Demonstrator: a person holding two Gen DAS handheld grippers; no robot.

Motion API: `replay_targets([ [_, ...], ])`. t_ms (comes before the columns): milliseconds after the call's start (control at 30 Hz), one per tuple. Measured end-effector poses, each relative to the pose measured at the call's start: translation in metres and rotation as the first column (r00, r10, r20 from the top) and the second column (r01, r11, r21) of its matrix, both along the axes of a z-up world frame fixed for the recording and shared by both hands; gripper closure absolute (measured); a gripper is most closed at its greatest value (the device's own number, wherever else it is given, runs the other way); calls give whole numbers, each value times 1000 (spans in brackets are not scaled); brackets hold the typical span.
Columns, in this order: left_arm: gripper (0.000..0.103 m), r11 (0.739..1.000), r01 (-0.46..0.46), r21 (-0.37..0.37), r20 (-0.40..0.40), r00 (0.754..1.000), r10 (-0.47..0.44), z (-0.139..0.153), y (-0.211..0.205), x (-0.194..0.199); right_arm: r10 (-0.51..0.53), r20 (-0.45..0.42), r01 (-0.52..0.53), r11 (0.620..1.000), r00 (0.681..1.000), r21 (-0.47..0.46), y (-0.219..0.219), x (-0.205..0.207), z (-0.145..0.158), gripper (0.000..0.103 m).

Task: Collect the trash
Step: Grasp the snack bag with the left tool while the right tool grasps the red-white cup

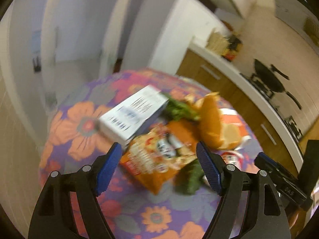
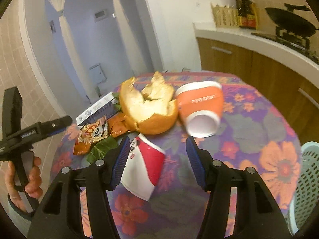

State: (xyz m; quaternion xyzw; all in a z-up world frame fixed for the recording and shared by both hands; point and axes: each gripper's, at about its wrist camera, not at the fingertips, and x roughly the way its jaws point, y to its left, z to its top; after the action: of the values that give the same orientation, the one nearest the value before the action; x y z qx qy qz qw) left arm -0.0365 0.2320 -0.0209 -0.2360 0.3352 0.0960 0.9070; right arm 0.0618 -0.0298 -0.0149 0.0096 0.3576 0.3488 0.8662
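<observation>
On the table: a round top under a purple cloth with orange flowers [image 2: 275,159], the rubbish heaped toward its far side
Left gripper [image 1: 159,169]: low centre of the left wrist view, jaws spread wide, nothing pinched; the orange snack packet [image 1: 159,155] lies on the cloth beyond the gap
Right gripper [image 2: 155,159]: low centre of the right wrist view, jaws apart and pressing on nothing; the red and white paper cup [image 2: 145,169] lies on its side between them, close against the left pad, though I cannot tell if it touches
Orange cup [image 2: 201,109]: tipped over at centre right of the right wrist view, mouth facing the camera, just beside the peel
Orange peel [image 2: 147,107]: a big hollow shell at frame centre, pale inside, resting against the packet side of the pile
White box [image 1: 133,113]: centre of the left wrist view, blurred print, lying partly over the snack packet
Green leaves [image 1: 189,179]: one by the packet's near edge, more behind the box
Basket [image 2: 307,189]: pale teal, perforated, at the right edge beside the table
Person's hand [image 2: 26,179]: lower left of the right wrist view, gripping the left tool's handle
Kitchen counter [image 2: 249,37]: upper right, with a black pan on the hob
</observation>
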Motion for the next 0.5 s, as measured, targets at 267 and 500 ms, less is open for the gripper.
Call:
replay_targets([
  [267, 28, 997, -52, -60, -92, 995, 46, -35, 13, 19, -9, -32, 7, 999, 999, -46, 16, 10, -18, 49],
  [500, 28, 999, -15, -51, -111, 994, 9, -42, 1, 23, 7, -39, -10, 997, 999, -73, 24, 11, -24, 49],
])
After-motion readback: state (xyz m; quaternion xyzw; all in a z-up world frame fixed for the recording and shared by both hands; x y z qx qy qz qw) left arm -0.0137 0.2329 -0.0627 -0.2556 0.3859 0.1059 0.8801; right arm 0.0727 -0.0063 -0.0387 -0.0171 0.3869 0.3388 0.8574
